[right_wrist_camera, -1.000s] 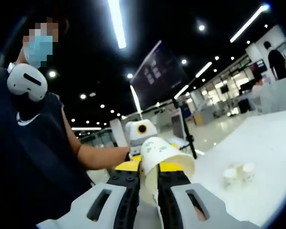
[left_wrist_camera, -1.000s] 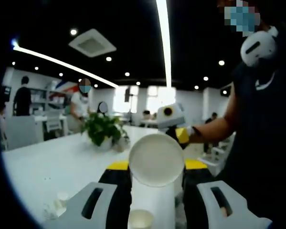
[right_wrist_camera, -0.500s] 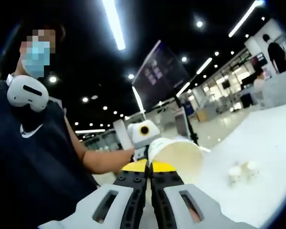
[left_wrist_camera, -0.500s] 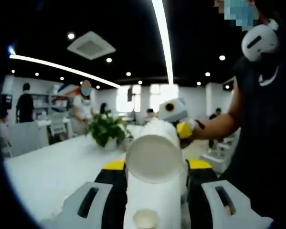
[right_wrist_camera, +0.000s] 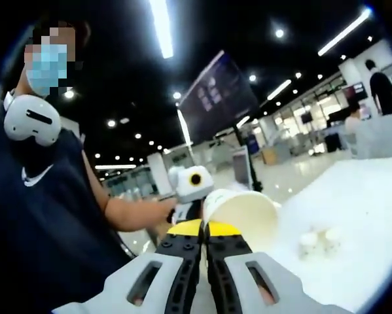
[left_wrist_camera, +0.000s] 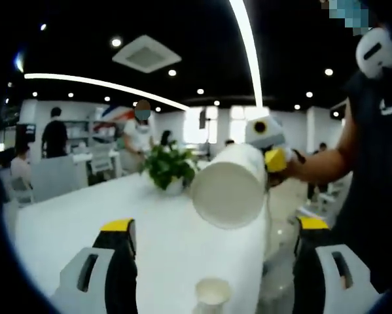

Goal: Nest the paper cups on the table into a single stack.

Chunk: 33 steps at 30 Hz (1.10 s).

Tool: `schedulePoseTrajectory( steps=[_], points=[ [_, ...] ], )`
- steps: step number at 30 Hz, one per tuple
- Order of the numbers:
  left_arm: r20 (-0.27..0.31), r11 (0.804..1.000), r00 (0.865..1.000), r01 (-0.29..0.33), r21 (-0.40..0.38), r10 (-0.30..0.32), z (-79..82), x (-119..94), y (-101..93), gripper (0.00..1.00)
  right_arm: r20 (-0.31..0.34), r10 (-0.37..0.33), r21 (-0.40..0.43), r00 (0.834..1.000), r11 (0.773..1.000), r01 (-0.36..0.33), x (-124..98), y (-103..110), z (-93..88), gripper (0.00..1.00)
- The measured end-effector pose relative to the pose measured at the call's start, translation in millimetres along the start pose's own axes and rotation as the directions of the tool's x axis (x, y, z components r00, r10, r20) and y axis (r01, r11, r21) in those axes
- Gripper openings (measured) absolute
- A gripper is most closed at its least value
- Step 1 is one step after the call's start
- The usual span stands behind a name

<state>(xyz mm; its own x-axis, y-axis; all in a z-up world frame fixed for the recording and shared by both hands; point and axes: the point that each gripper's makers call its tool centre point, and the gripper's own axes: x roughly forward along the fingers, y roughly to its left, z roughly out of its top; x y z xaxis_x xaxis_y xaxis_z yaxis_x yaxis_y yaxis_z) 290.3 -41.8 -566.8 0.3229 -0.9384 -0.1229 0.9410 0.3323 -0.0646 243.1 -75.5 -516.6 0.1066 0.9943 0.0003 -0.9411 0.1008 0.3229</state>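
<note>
A white paper cup stack (left_wrist_camera: 231, 190) hangs sideways above the white table (left_wrist_camera: 71, 222), its base toward me in the left gripper view. My left gripper (left_wrist_camera: 214, 224) stands wide open, its jaws well apart on either side of the stack and not touching it. My right gripper (left_wrist_camera: 269, 140) comes in from the right and holds the stack at its far end. In the right gripper view, my right gripper (right_wrist_camera: 204, 227) is shut on the rim of the cup (right_wrist_camera: 241, 212). One single cup (left_wrist_camera: 212, 292) stands on the table below. Small cups (right_wrist_camera: 317, 241) stand farther off.
A potted green plant (left_wrist_camera: 169, 167) stands at the table's far end. The person (right_wrist_camera: 45, 196) holding the grippers is close by in a dark shirt. Other people (left_wrist_camera: 55, 134) stand near chairs and desks in the background.
My left gripper has gone from shut on the cup stack to wide open and let it go. The stack now hangs from my right gripper alone.
</note>
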Motion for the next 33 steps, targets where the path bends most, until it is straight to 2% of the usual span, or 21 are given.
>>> schedulePoseTrajectory(
  steps=[3,10,13,18,21,22,25,27,28,29,30,33],
  points=[
    [-0.014,1.000,1.000,-0.026,-0.017,0.026,-5.6,-4,3.0,0.99,-0.049,-0.013,-0.037,0.999,0.999,0.011,0,-1,-2.2,0.00],
    [-0.028,0.989,0.989,-0.143,-0.022,0.143,-26.5,-19,14.2,0.99,-0.130,-0.057,-0.095,0.990,0.995,0.045,-4,-6,1.0,0.00],
    [-0.038,0.976,0.975,-0.217,-0.001,0.217,-38.4,-31,22.7,0.99,-0.173,-0.080,-0.126,0.982,0.990,0.058,-5,-7,3.6,0.00],
    [-0.043,0.965,0.964,-0.262,-0.015,0.261,-54.6,-43,22.3,0.99,-0.258,-0.109,-0.191,0.960,0.980,0.060,-6,-6,6.0,0.00],
    [-0.059,0.953,0.952,-0.302,-0.001,0.301,-66.2,-48,24.0,0.99,-0.325,-0.142,-0.236,0.935,0.970,0.066,-8,-8,4.5,0.00],
    [-0.062,0.950,0.948,-0.314,0.005,0.313,-70.7,-49,24.5,0.99,-0.350,-0.179,-0.270,0.919,0.959,0.084,-10,-13,4.3,0.00],
    [-0.100,0.927,0.922,-0.376,0.015,0.375,-97.3,-57,29.4,0.99,-0.409,-0.219,-0.293,0.886,0.951,0.100,-12,-16,2.4,0.00],
    [-0.089,0.918,0.914,-0.396,0.023,0.397,-100.6,-59,29.3,0.99,-0.424,-0.229,-0.301,0.876,0.948,0.101,-12,-17,3.6,0.00],
    [-0.084,0.914,0.910,-0.405,0.022,0.406,-103.4,-61,28.6,0.99,-0.441,-0.246,-0.312,0.863,0.944,0.110,-13,-19,3.9,0.00],
    [-0.083,0.911,0.907,-0.412,0.019,0.412,-104.7,-62,28.8,0.99,-0.450,-0.253,-0.318,0.856,0.941,0.111,-13,-20,4.4,0.00],
    [-0.080,0.908,0.905,-0.418,0.010,0.417,-106.3,-63,28.1,0.99,-0.468,-0.262,-0.328,0.844,0.938,0.110,-14,-21,4.8,0.00],
    [-0.089,0.902,0.900,-0.431,-0.043,0.426,-114.1,-65,26.5,0.99,-0.496,-0.278,-0.343,0.822,0.933,0.109,-14,-23,8.1,0.00]
  ],
)
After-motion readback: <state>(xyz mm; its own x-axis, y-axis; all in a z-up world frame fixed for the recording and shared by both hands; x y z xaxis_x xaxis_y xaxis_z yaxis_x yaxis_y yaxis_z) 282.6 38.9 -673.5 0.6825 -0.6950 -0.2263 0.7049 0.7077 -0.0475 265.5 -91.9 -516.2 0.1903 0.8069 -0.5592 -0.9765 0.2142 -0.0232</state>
